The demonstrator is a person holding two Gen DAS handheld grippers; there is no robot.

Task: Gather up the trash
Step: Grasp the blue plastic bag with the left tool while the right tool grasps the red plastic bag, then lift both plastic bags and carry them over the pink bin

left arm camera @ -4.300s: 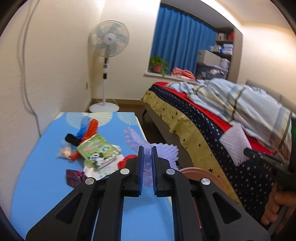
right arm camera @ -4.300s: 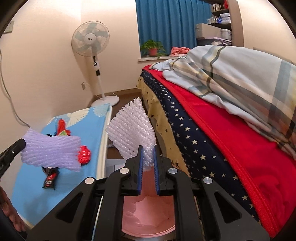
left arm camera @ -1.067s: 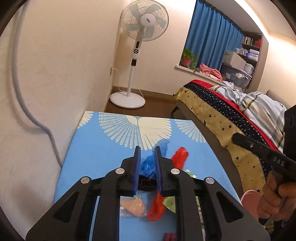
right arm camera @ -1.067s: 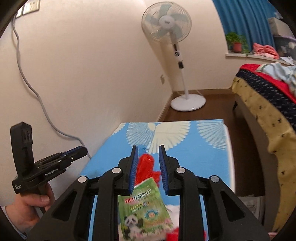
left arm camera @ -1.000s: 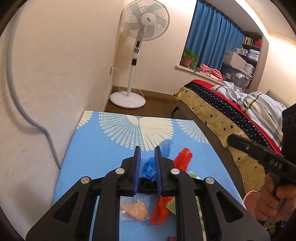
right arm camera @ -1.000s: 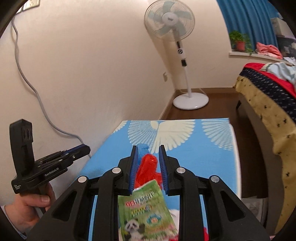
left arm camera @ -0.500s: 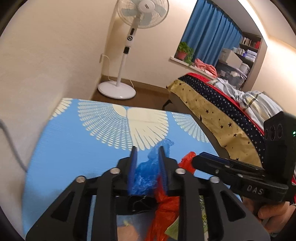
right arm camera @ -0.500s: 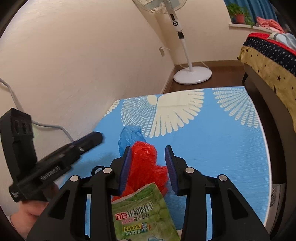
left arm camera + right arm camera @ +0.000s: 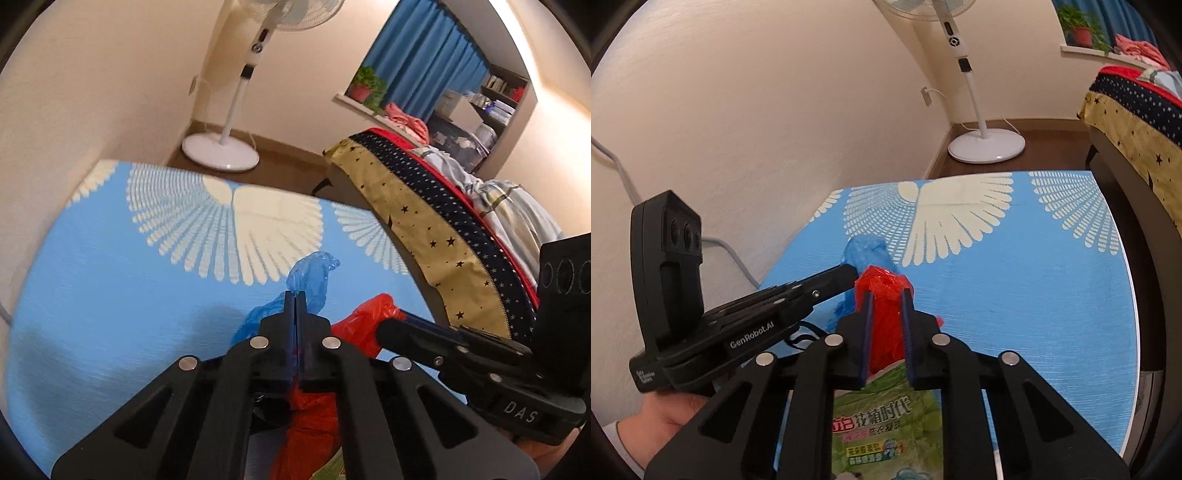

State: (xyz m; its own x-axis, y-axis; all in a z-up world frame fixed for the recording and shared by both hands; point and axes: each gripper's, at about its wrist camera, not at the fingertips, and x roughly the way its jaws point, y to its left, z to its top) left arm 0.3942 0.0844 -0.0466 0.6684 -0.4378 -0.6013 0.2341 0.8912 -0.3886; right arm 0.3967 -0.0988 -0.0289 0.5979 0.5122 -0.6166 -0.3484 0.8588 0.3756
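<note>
A crumpled blue plastic bag [image 9: 312, 280] lies on the blue table cover [image 9: 110, 295]. My left gripper [image 9: 295, 293] is shut on the blue bag's middle. It also shows in the right wrist view [image 9: 851, 275], with the blue bag [image 9: 866, 253] at its tip. A crumpled red plastic bag [image 9: 884, 306] lies beside the blue one. My right gripper [image 9: 886, 295] is open with its fingers on either side of the red bag [image 9: 364, 321]. A green snack packet [image 9: 882, 428] lies under the right gripper.
A standing fan [image 9: 986, 146] is on the floor beyond the table. A bed with a starred cover [image 9: 436, 221] runs along the right. A grey cable [image 9: 735, 258] hangs on the wall at the left. A black cord [image 9: 801, 338] lies among the trash.
My left gripper has closed on the blue bag. My right gripper has moved forward and lower around the red bag, and stays open.
</note>
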